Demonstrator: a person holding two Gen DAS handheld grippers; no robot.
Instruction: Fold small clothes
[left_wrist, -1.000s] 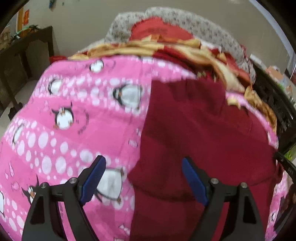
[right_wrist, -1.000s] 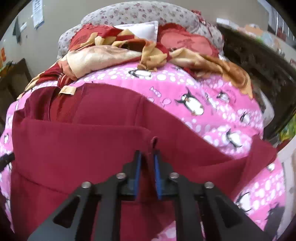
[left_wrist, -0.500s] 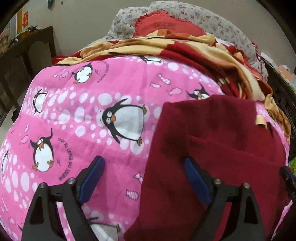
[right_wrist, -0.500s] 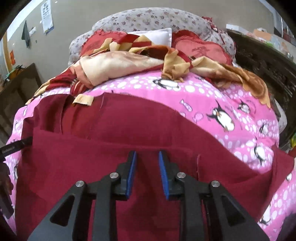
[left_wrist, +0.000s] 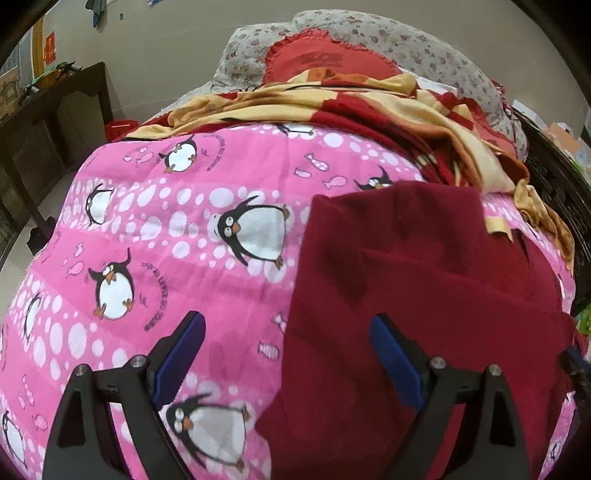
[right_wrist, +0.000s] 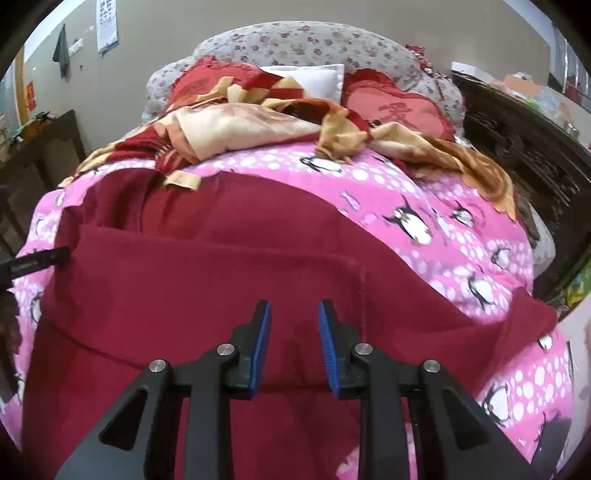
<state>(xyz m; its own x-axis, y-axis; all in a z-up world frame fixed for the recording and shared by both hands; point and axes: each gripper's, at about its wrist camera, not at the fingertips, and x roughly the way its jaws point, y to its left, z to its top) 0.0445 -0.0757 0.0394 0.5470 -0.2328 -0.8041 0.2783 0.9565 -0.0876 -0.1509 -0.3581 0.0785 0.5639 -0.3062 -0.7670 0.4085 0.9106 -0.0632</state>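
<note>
The left gripper (left_wrist: 284, 354) has its fingers spread wide and empty, straddling the left edge of the garment (left_wrist: 424, 295). The right gripper (right_wrist: 294, 343) has its fingers narrowly parted with nothing between them, over the near middle of the cloth. The garment is dark red, plain and soft-looking, and lies spread on a pink penguin quilt (left_wrist: 166, 229) toward its right side. One flap appears already folded across the middle, leaving a straight edge; a corner trails off to the near right. Judging by this, folding has begun but further folds remain. A red and gold blanket (right_wrist: 258, 125) lies bunched at the far end.
</note>
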